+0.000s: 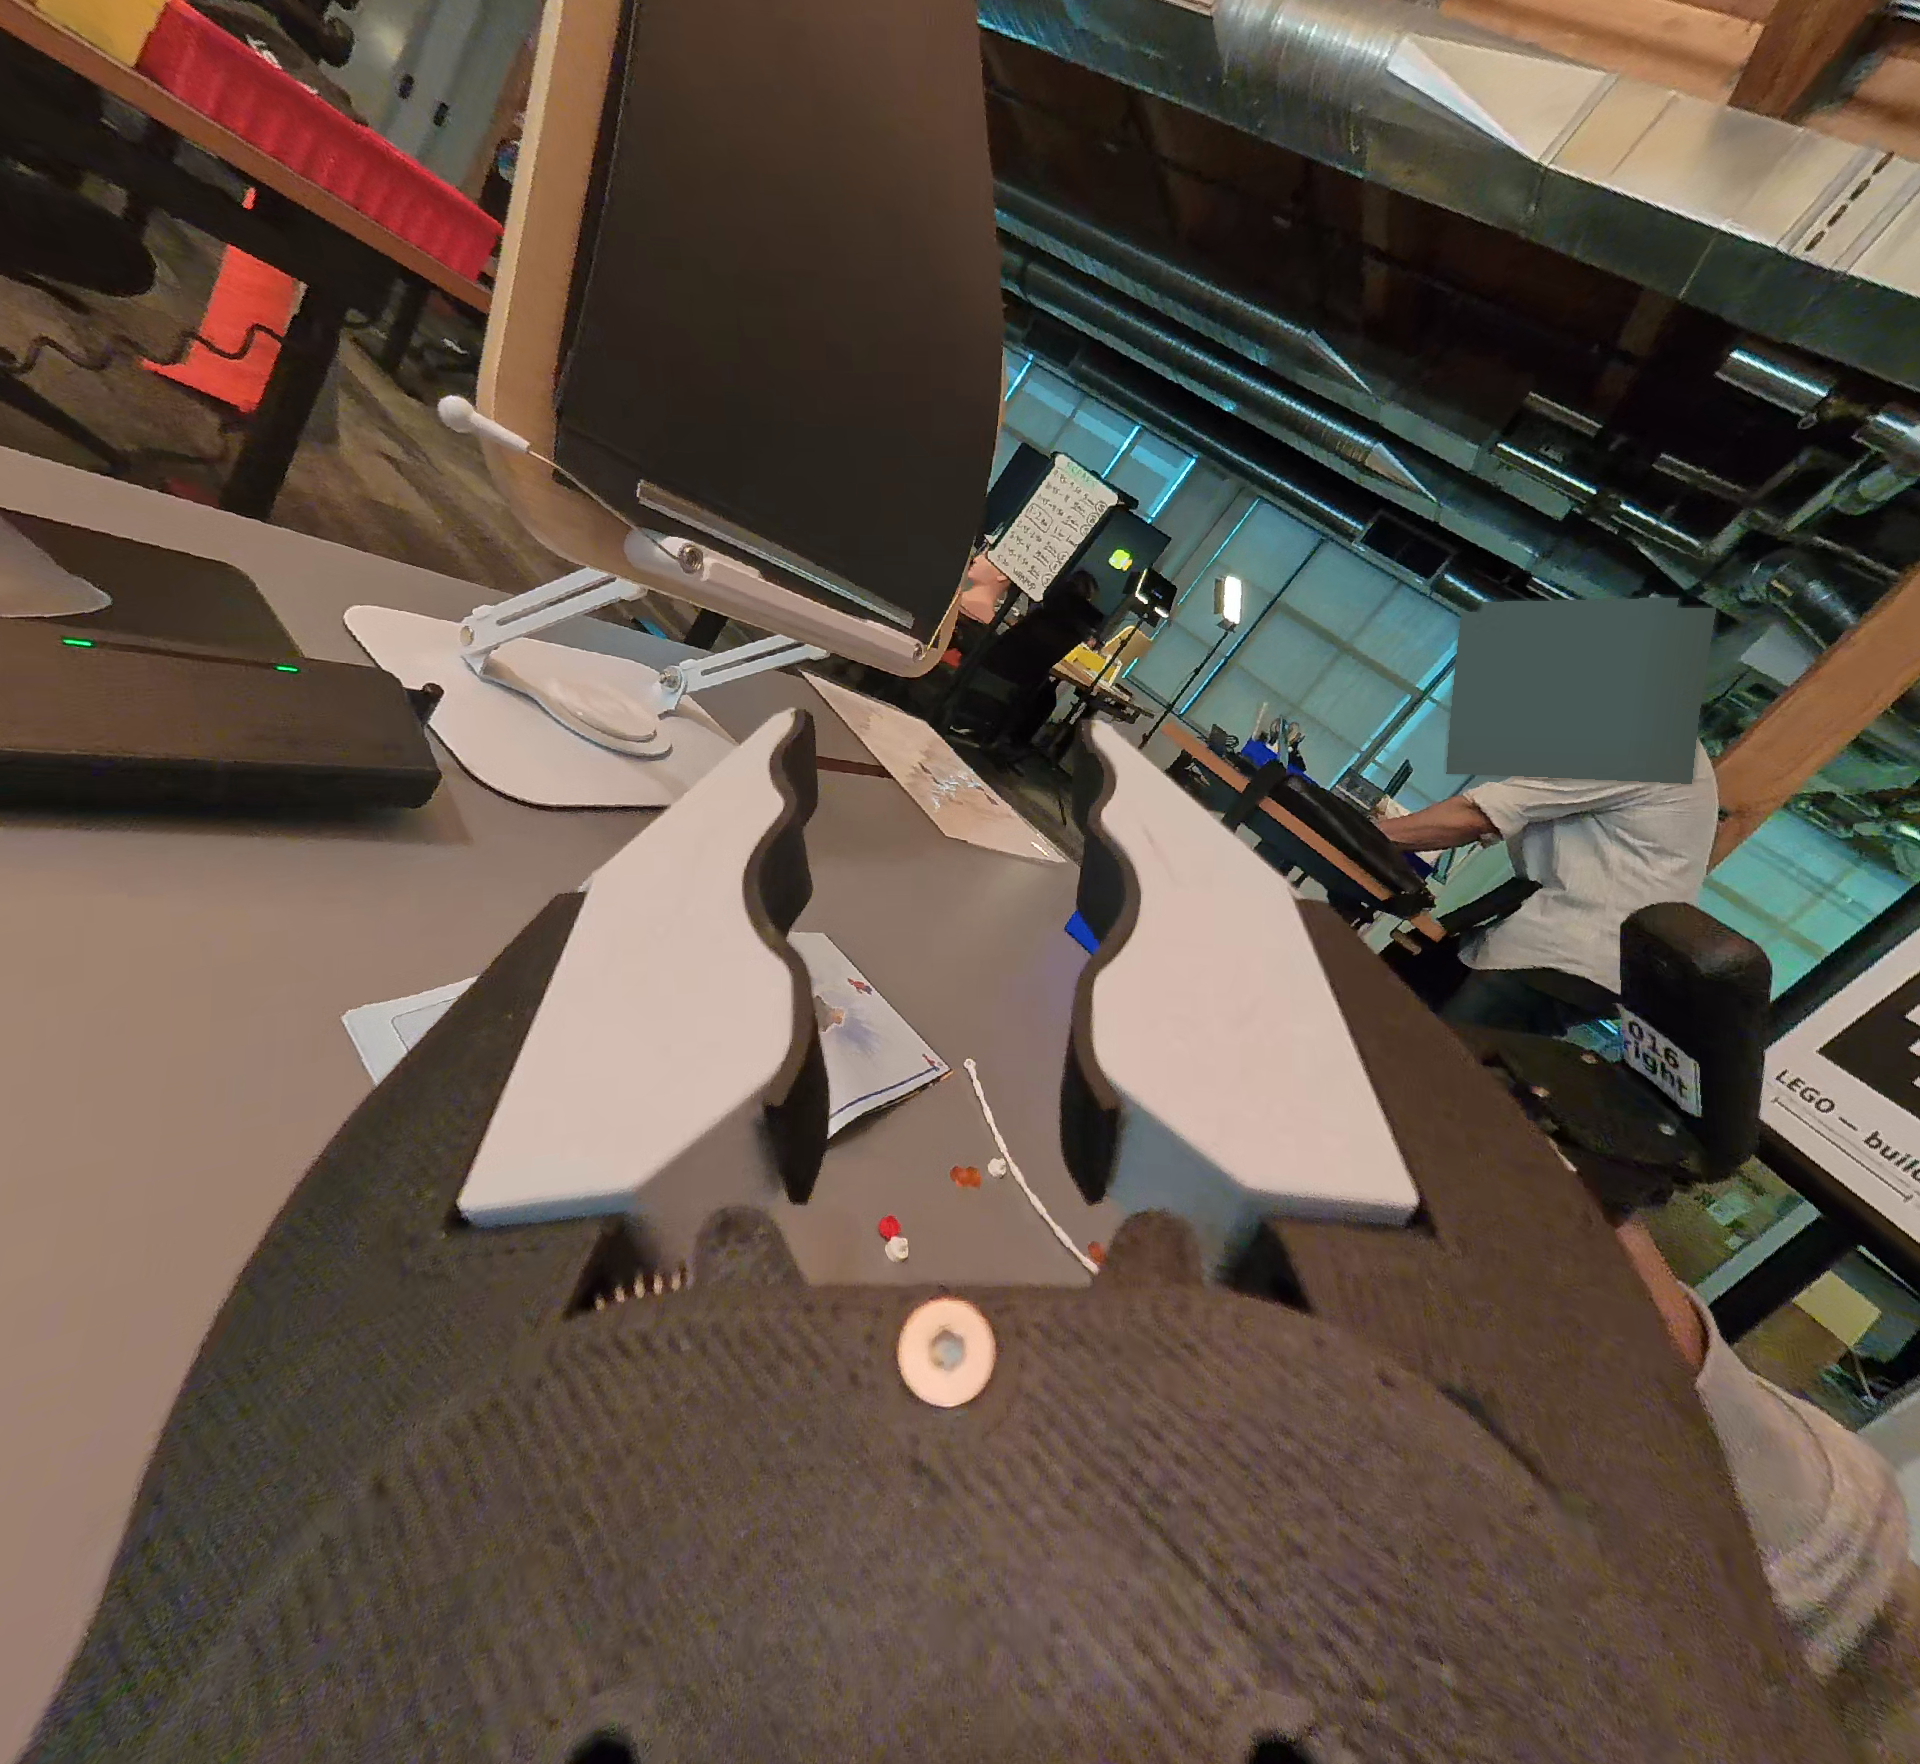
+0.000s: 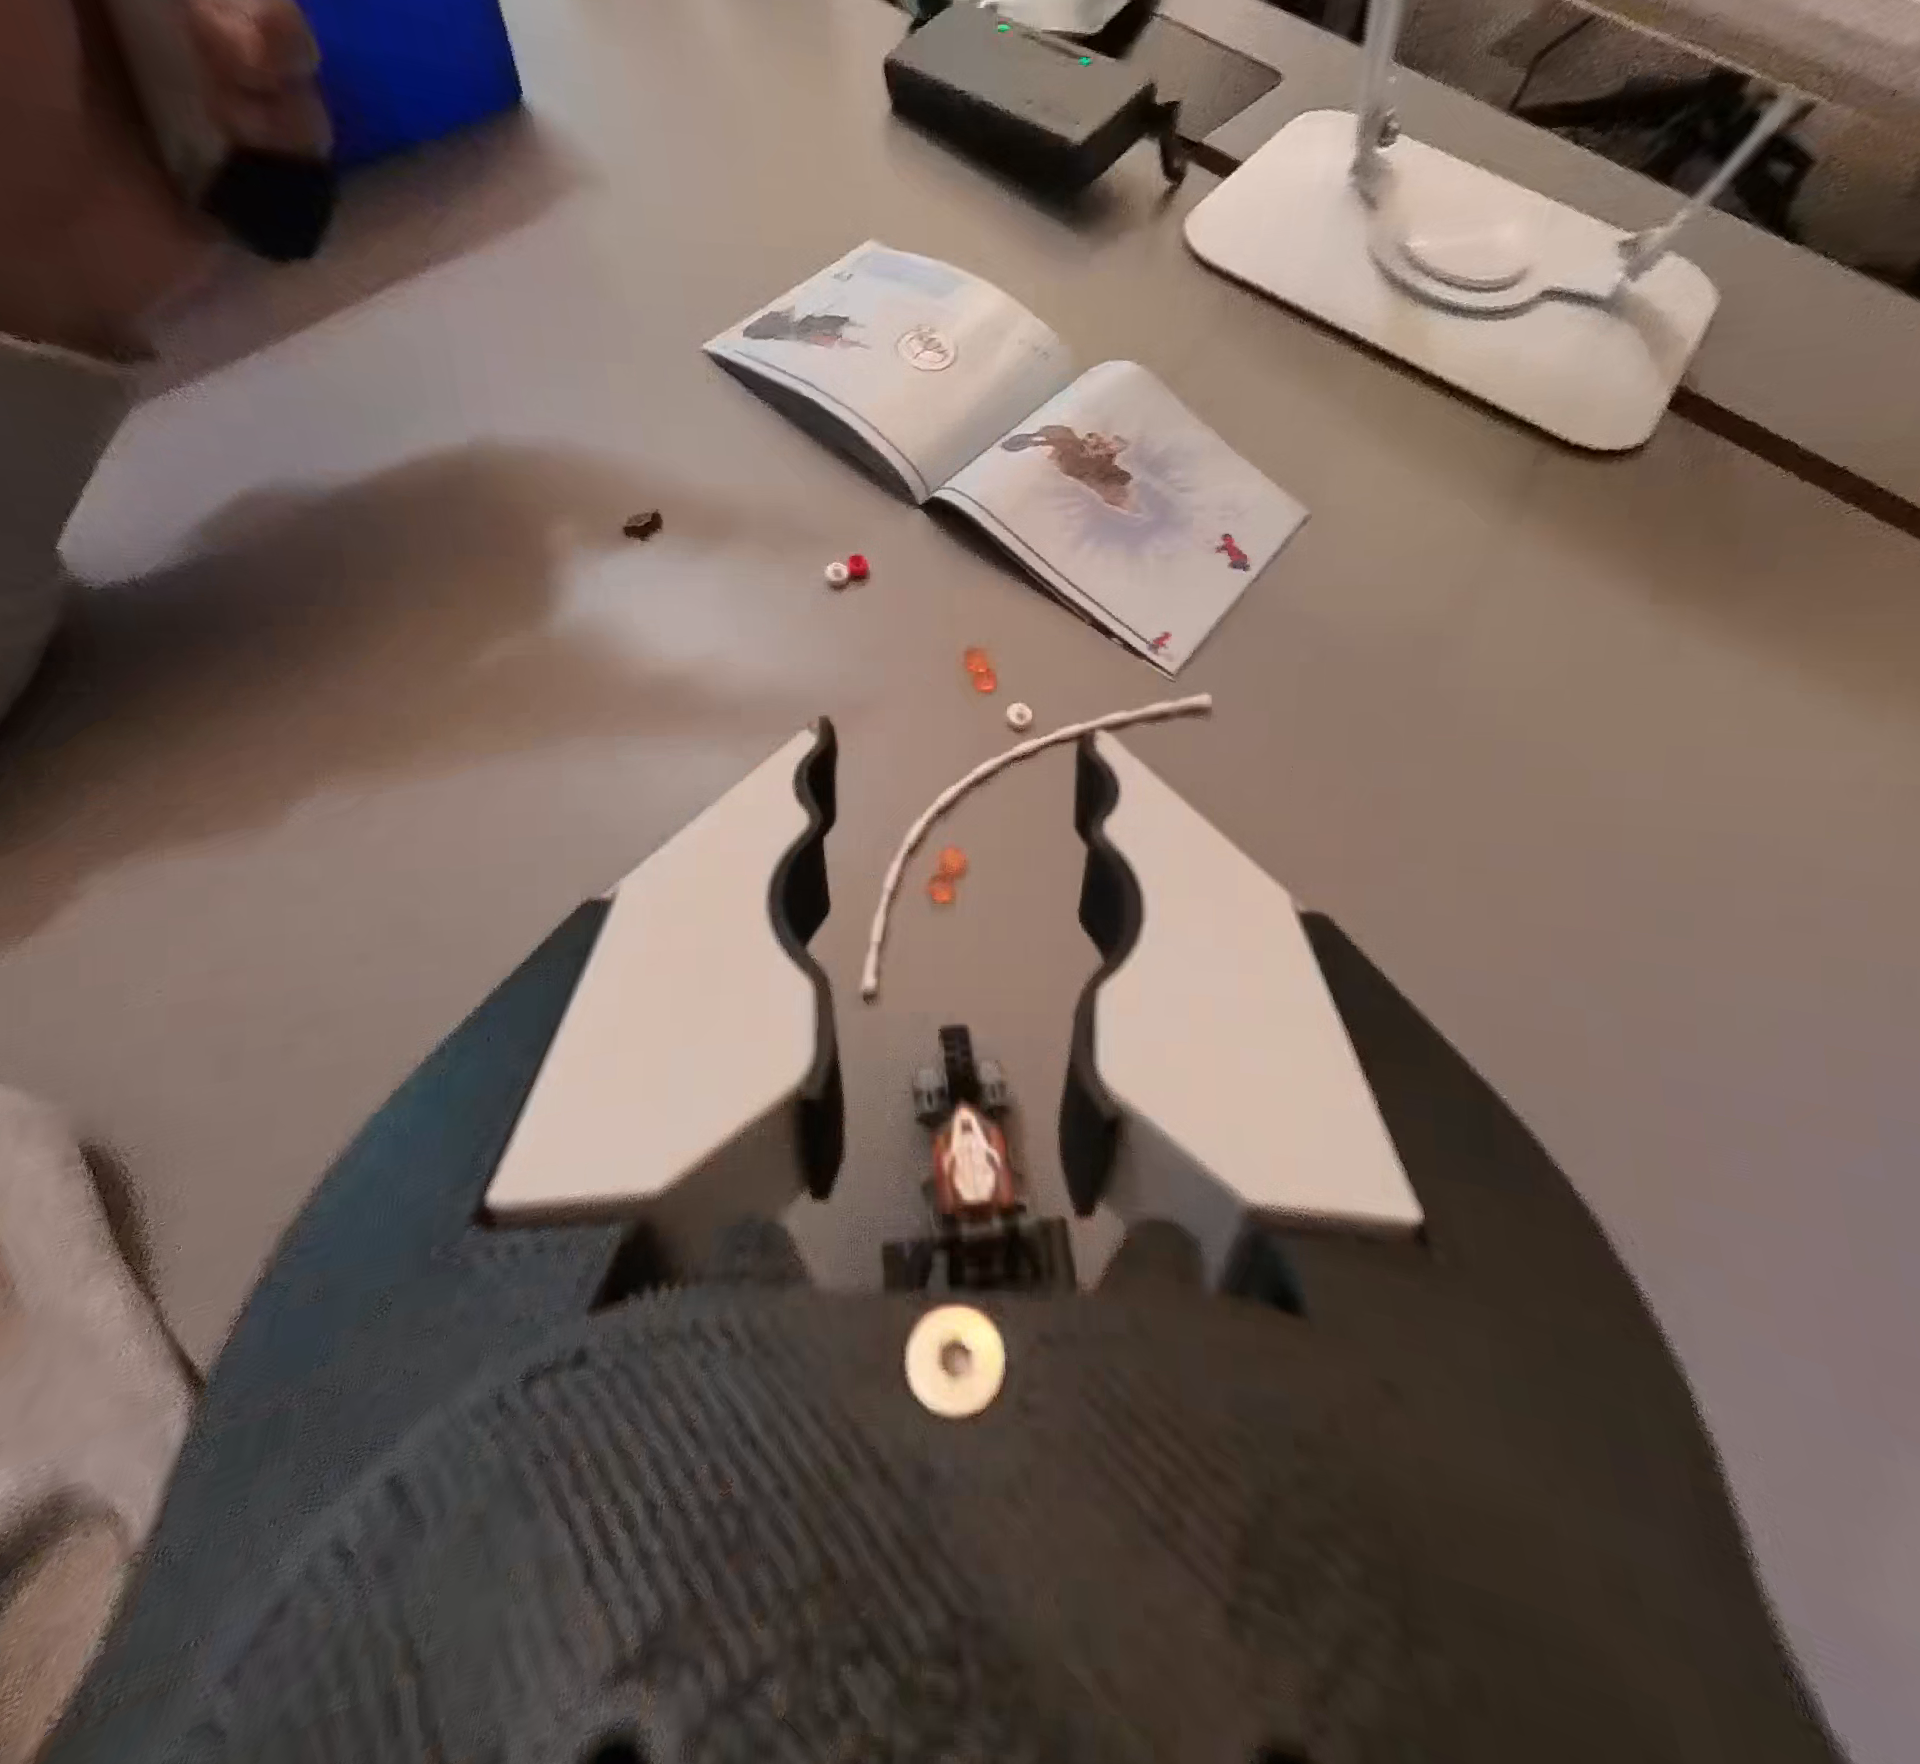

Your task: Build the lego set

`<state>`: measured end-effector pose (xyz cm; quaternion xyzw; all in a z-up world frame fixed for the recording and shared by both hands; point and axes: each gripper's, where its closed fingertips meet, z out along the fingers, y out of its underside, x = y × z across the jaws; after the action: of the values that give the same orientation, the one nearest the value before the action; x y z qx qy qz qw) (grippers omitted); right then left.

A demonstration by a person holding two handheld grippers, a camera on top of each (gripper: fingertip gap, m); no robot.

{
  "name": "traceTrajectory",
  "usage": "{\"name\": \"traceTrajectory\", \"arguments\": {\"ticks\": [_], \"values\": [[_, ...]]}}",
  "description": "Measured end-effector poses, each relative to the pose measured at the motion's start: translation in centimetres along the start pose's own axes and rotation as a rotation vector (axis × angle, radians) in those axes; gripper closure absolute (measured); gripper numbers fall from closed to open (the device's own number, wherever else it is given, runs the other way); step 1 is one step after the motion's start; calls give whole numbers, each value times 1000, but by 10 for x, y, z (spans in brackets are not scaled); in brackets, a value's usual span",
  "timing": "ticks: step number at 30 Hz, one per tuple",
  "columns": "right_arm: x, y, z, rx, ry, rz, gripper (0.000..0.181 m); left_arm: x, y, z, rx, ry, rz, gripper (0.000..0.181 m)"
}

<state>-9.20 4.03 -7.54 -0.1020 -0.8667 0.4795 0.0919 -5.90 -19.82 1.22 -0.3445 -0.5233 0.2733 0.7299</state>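
Between the spread grey fingers of our right gripper (image 2: 951,758) lies a small black, red and white lego build (image 2: 971,1158) on the grey worktop (image 2: 1455,831), touching neither finger; the jaws stand wide apart and hold nothing. Just ahead a thin white flexible lego rod (image 2: 977,784) curves across the gap, with 2 clear orange studs (image 2: 945,873) beside it. Farther out we see 1 white round stud (image 2: 1020,715), another orange pair (image 2: 979,665), a red and white stud pair (image 2: 847,569) and a dark brown piece (image 2: 642,524). The open paper instruction booklet (image 2: 997,436) lies toward the worktop's far edge, near a white stand base (image 2: 1455,280).

Our left gripper (image 1: 945,758) is also wide open and empty, raised above the worktop (image 1: 208,935); the rod (image 1: 1013,1164) and studs (image 1: 891,1236) show between its fingers.
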Motion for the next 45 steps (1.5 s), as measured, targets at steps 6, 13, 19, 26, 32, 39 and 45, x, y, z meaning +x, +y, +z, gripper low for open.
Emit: {"name": "traceTrajectory", "arguments": {"ticks": [6,13,19,26,32,39,45], "values": [[-12,3,34,-100,-128,16,156,-1,-2,-4,1,-6,9,133],[6,18,70,-357,-326,-163,160,-3,1,-3,-15,5,-17,133],[22,41,96,-520,-346,-330,163,-6,2,-3,-19,2,-29,133],[14,48,104,-556,-397,-324,162,-7,3,-5,-18,11,-51,133],[12,52,107,-577,-414,-339,169,-8,4,-5,-24,8,-56,133],[13,48,103,-544,-408,-347,176,-9,6,-4,-28,9,-60,133],[15,34,94,-466,-406,-301,176,-9,6,-3,-31,12,-66,133]]}}
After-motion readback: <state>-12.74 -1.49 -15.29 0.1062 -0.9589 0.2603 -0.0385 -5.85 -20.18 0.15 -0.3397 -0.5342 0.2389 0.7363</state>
